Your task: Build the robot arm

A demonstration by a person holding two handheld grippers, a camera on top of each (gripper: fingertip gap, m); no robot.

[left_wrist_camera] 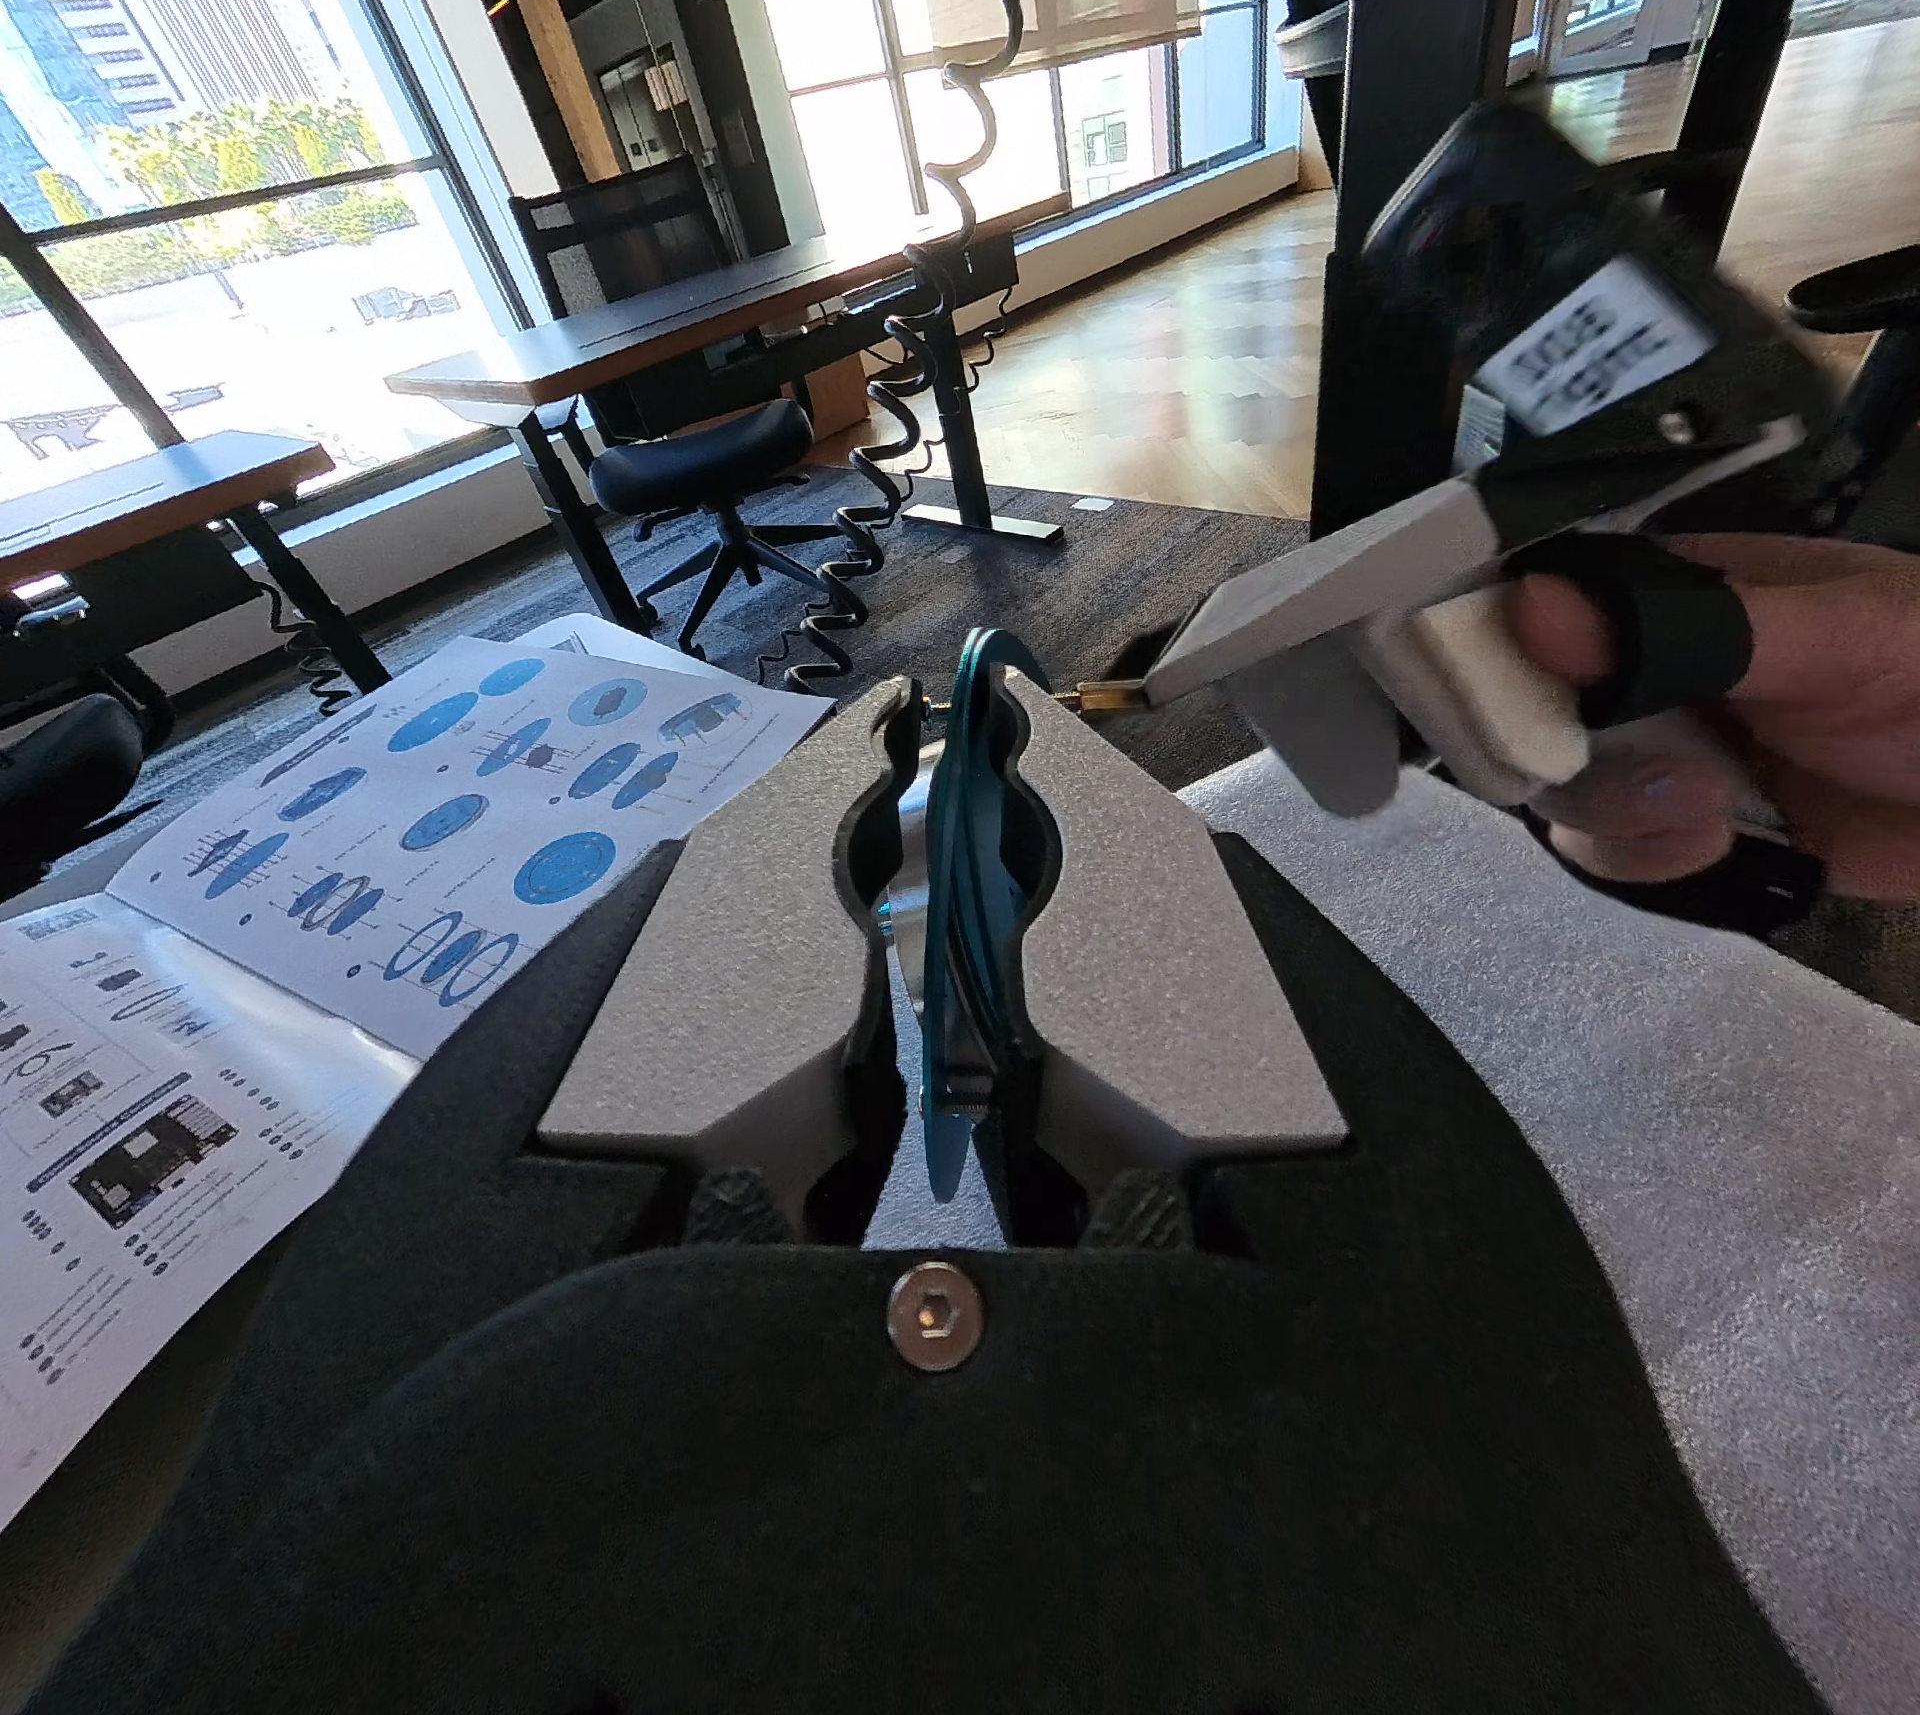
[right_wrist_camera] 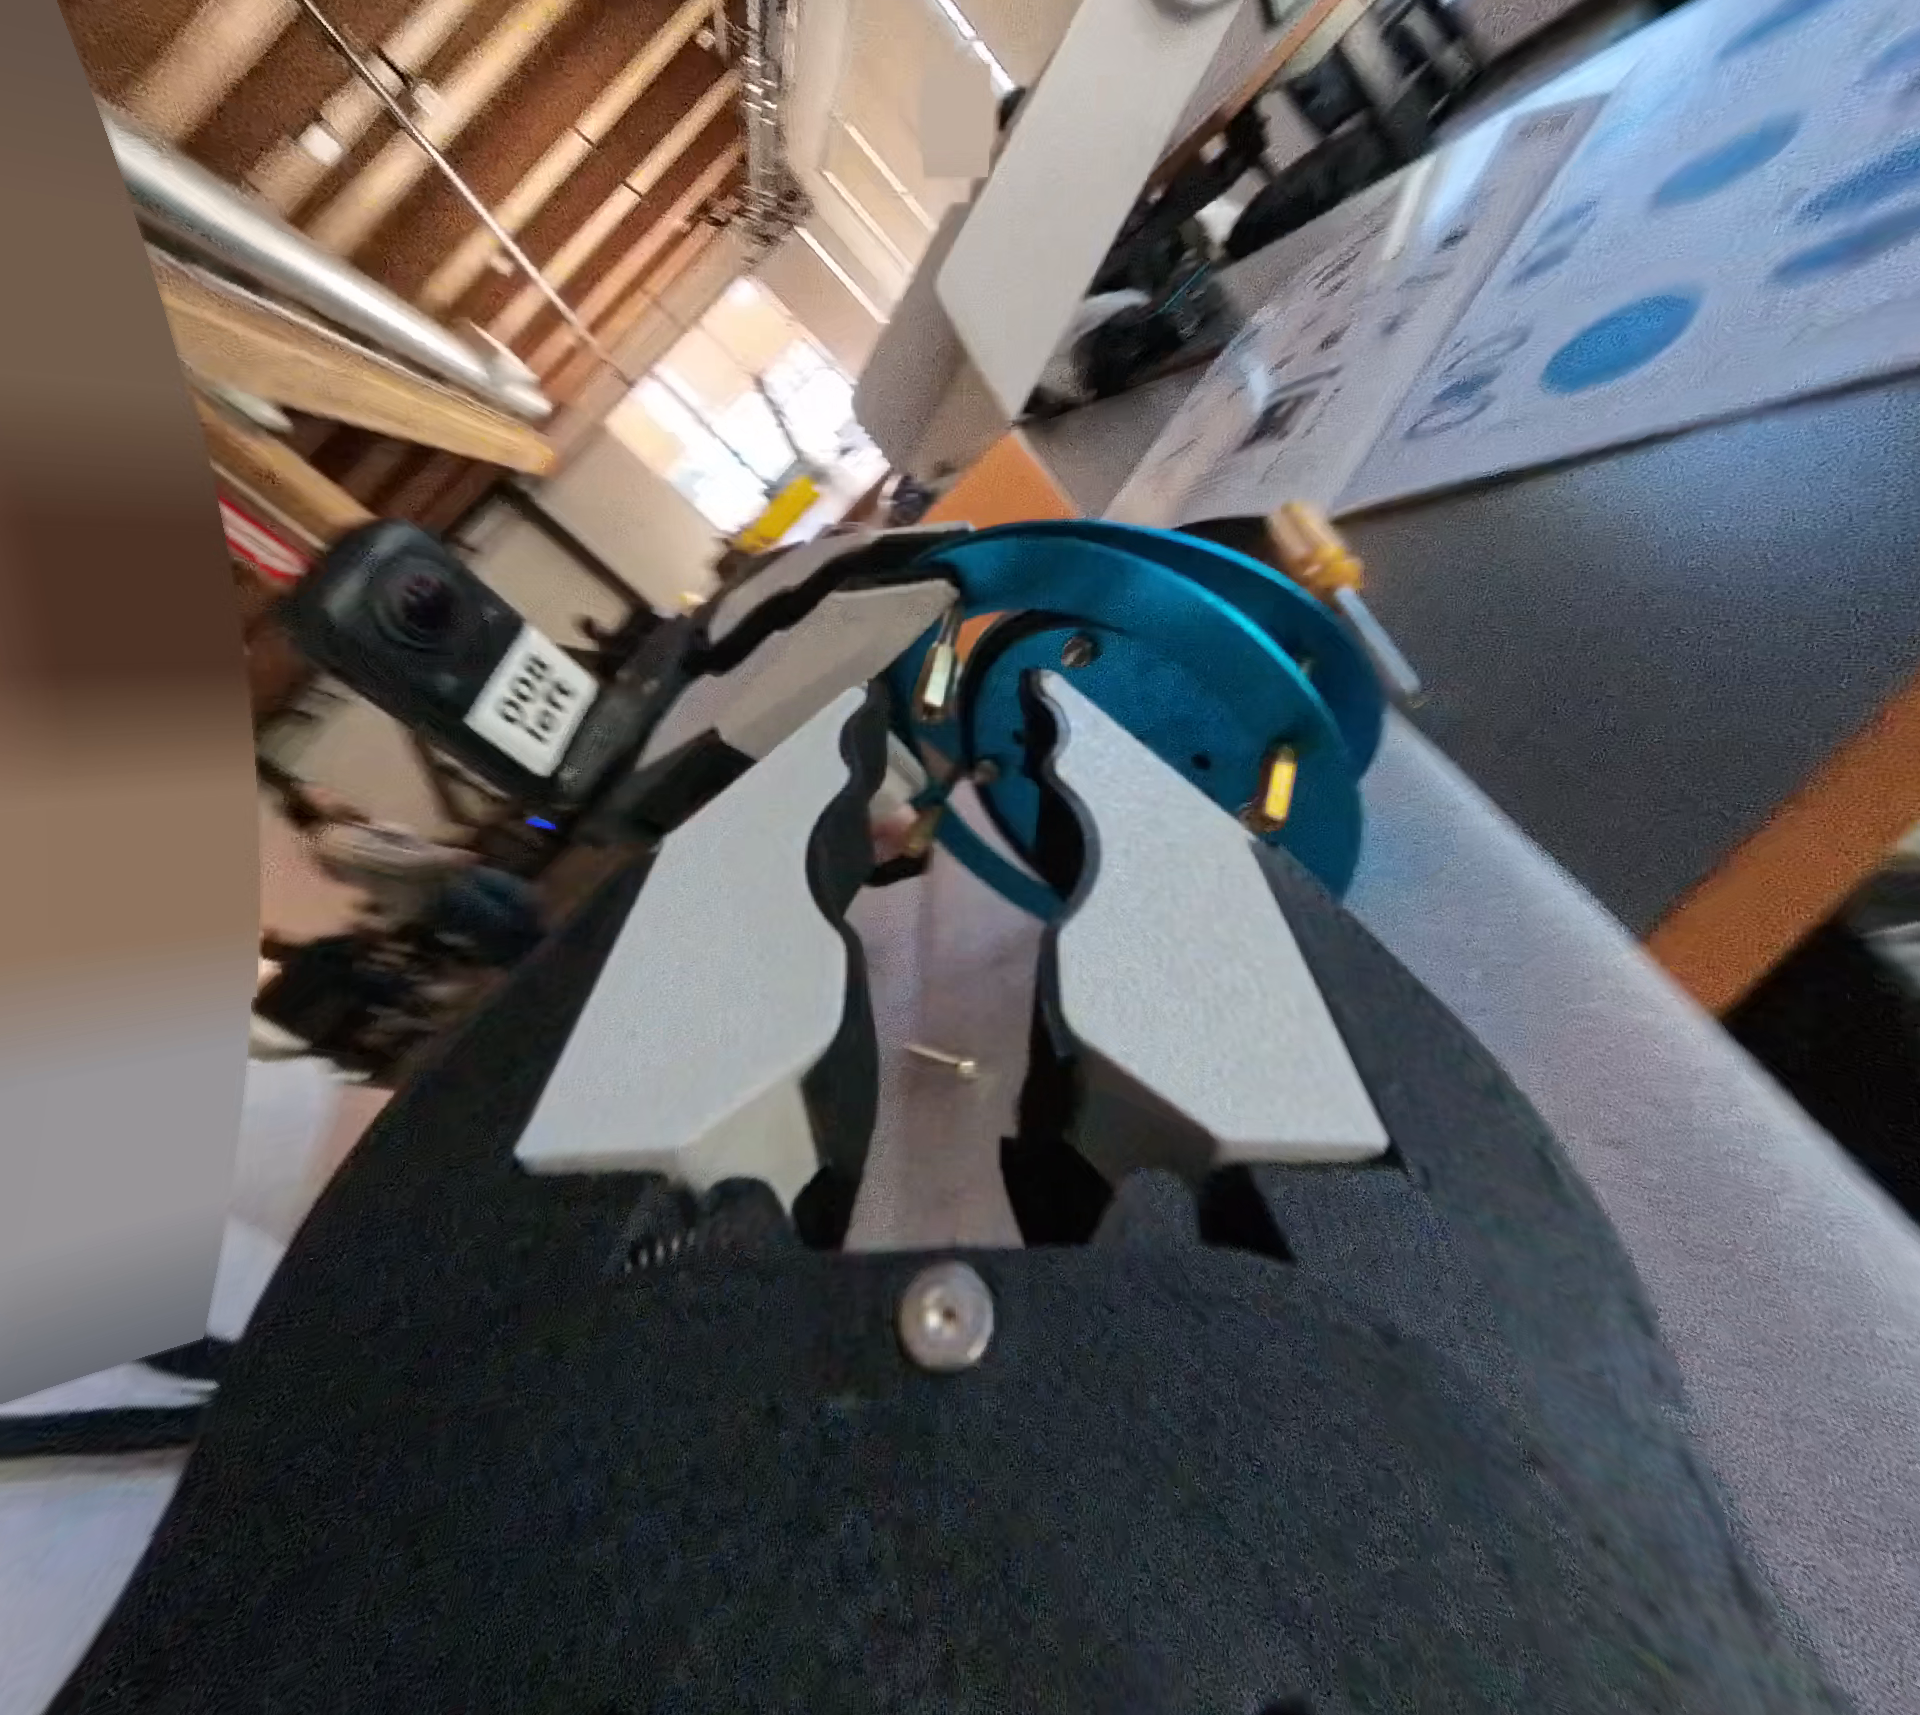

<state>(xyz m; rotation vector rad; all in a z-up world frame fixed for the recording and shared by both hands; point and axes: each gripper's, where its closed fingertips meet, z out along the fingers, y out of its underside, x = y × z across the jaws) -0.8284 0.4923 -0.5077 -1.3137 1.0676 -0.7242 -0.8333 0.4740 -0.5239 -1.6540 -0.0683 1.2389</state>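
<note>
My left gripper (left_wrist_camera: 961,699) is shut on a stack of blue round metal plates (left_wrist_camera: 971,886), held edge-on and upright between the fingers. Brass standoffs (right_wrist_camera: 1276,787) join the plates. In the right wrist view the plates (right_wrist_camera: 1164,626) stand just past my right gripper (right_wrist_camera: 951,699), which is open, its fingers straddling the plates' rim and a small brass standoff (right_wrist_camera: 920,834). The left gripper (right_wrist_camera: 831,595) clamps the plates from the left. In the left wrist view the right gripper (left_wrist_camera: 1195,699), held by a gloved hand (left_wrist_camera: 1662,657), has its tip at a brass standoff (left_wrist_camera: 1107,697) on the plates' right face.
White foam mat (left_wrist_camera: 1558,1094) covers the table under both grippers; a loose brass screw (right_wrist_camera: 940,1059) lies on it. Printed sheets with blue diagrams (left_wrist_camera: 416,834) lie to the left. Beyond are a coiled cable (left_wrist_camera: 935,294), an office stool (left_wrist_camera: 717,460), desks and a black post (left_wrist_camera: 1403,211).
</note>
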